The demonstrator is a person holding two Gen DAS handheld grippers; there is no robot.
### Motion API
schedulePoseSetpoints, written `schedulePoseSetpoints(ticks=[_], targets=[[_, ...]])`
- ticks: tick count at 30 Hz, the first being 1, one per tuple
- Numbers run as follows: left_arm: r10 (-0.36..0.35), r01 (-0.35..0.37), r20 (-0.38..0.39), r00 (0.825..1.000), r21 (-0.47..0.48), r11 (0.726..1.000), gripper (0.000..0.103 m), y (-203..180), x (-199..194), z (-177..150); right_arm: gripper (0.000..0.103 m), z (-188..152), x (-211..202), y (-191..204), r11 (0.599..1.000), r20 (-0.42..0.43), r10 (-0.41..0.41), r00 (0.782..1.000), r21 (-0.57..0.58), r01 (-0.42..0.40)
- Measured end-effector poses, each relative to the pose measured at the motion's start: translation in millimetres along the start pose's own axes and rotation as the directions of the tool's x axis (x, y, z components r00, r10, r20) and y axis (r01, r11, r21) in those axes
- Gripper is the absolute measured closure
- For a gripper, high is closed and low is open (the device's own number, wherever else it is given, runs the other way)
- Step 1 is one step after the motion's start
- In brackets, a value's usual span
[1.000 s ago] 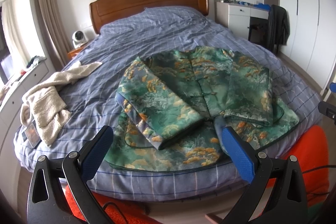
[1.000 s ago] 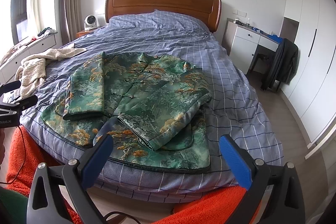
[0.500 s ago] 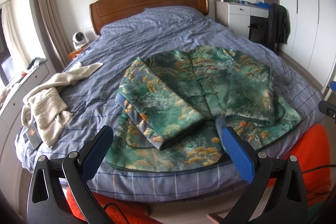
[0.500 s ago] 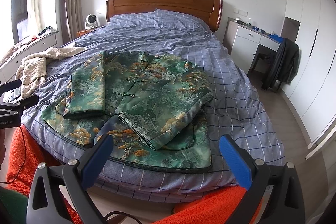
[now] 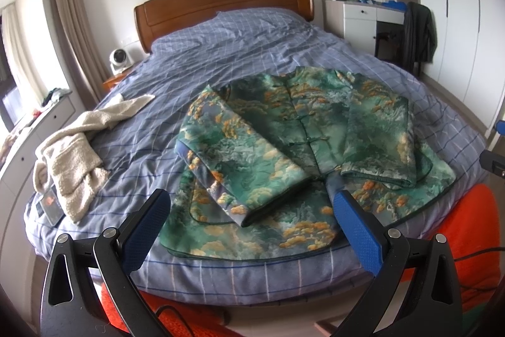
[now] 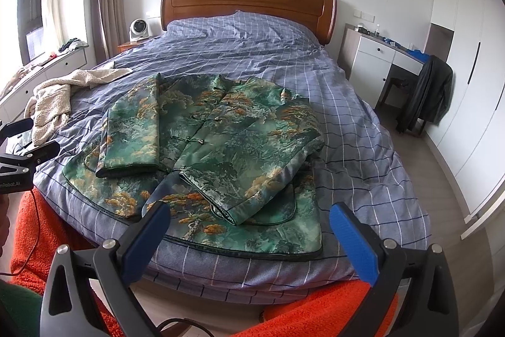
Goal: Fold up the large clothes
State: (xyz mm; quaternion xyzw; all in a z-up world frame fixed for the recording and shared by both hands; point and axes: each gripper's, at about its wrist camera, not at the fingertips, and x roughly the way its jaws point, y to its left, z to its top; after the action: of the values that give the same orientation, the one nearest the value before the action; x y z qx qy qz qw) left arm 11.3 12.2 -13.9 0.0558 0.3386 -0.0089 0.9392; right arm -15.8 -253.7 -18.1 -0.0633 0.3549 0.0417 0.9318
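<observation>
A green jacket with orange and grey landscape print (image 5: pixel 293 144) (image 6: pixel 214 147) lies front up near the foot of the bed, both sleeves folded in over its chest. My left gripper (image 5: pixel 252 229) hangs open before the bed's foot edge, its blue pads wide apart and empty, short of the jacket's hem. My right gripper (image 6: pixel 249 232) is likewise open and empty just off the hem's right part. The left gripper's body (image 6: pixel 19 153) shows at the left edge of the right wrist view.
The bed (image 5: pixel 221 52) has a blue checked cover and a wooden headboard (image 6: pixel 249 2). A cream fleece garment (image 5: pixel 72 147) and a phone-like item (image 5: pixel 50 204) lie at its left side. An orange fleece sleeve (image 6: pixel 41 242) fills the foreground. White desk and chair with a dark coat (image 6: pixel 426 93) stand right.
Both grippers have stayed open and drifted only slightly; the view has shifted a little, with the jacket unmoved on the bed.
</observation>
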Motion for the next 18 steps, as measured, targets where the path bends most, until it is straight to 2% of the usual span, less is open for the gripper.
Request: schedulePoseSetpoints(ticks=[5,7,8,10,13,14,16,18], targets=[[0.006,-0.006,0.008,1.0,0.0,1.0,0.0,1.9,1.5,-1.9,0.0,10.0,7.0,-2.4,0.998,0.025,0.018,1.0,-0.056,-0.017],[0.007,-0.007,0.007,1.0,-0.004,1.0,0.0,8.9,3.2,-3.6,0.0,16.7,14.5,-2.7,0.992,0.052,0.015,0.999,-0.124,-0.008],[0.007,-0.007,0.005,1.0,-0.007,1.0,0.0,13.0,4.8,-4.5,0.0,19.8,26.9,0.8,0.983,0.045,-0.006,0.999,-0.185,0.014],[0.011,-0.011,-0.001,1.0,-0.009,1.0,0.0,10.4,10.5,-7.3,0.0,23.4,49.7,7.1,0.965,0.026,0.002,1.0,-0.264,0.005],[0.022,-0.022,0.005,1.0,-0.015,1.0,0.0,17.7,9.0,-8.4,0.0,25.8,83.5,20.9,0.941,-0.034,0.078,0.996,-0.326,-0.085],[0.026,-0.026,0.007,1.0,-0.017,1.0,0.0,22.1,8.5,-8.7,0.0,24.8,100.8,30.7,0.927,-0.065,0.133,0.989,-0.345,-0.147],[0.034,-0.034,0.01,0.999,-0.018,0.999,0.0,25.4,8.0,-10.4,0.002,21.0,129.5,46.2,0.9,-0.128,0.192,0.973,-0.372,-0.226],[0.044,-0.044,0.008,0.999,-0.015,0.999,0.0,31.0,8.8,-13.3,0.002,11.2,160.9,59.1,0.869,-0.178,0.192,0.965,-0.426,-0.251]])
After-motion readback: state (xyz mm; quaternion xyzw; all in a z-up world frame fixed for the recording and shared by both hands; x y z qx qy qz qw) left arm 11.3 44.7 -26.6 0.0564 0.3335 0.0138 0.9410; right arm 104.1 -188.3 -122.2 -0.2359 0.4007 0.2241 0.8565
